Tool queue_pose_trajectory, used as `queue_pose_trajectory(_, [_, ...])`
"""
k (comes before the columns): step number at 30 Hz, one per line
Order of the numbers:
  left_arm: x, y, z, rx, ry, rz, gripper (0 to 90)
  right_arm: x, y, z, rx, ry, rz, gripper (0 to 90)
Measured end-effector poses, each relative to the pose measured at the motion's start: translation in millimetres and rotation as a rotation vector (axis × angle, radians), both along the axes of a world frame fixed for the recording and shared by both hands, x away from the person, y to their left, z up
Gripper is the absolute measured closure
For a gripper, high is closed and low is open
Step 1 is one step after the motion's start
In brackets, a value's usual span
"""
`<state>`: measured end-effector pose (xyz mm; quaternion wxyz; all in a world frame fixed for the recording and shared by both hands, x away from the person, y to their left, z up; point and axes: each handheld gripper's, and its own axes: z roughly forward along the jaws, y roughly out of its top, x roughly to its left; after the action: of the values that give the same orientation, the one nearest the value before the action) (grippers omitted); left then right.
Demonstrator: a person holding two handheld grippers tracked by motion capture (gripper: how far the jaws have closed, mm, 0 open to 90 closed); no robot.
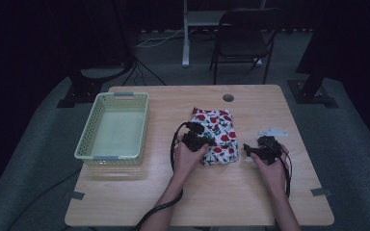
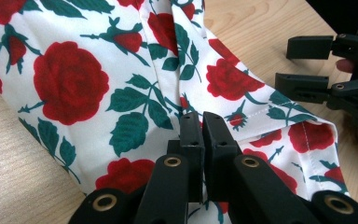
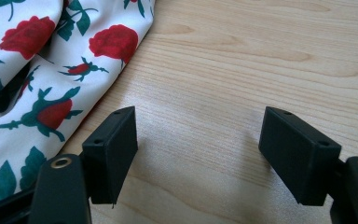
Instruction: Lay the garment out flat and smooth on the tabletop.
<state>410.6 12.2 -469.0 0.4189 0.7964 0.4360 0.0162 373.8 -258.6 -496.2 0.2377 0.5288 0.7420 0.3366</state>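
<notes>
A: Where did the folded white cloth printed with red roses and green leaves [image 1: 217, 136] lie?

B: On the light wooden table [image 1: 250, 192], directly under the left gripper [image 2: 202, 125]. Its jaws were pressed together over the fabric; whether a fold sat between them could not be told.

A: And the right gripper [image 3: 198, 149]?

B: Its jaws stood wide apart above bare wood, gripping nothing. The cloth's hem lay just beyond its left jaw, not touching.

A: Anything else?

B: A pale green perforated plastic basket [image 1: 88, 134] sat well off to the left gripper's outer side, and a small grey plate [image 1: 272, 131] lay just ahead of the right gripper.
</notes>
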Motion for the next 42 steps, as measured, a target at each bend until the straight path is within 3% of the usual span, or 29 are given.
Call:
queue_pose_trajectory(20, [-2.4,5.7,11.3,-0.02,-0.045,0.012,89.8,0.1,-0.2,-0.1,-0.002,-0.002,0.002,27.3])
queue_pose_trajectory(42, [-3.3,15.0,18.8,-0.028,-0.06,0.026,89.9,0.0,0.2,0.0,-0.003,-0.001,0.0,27.3])
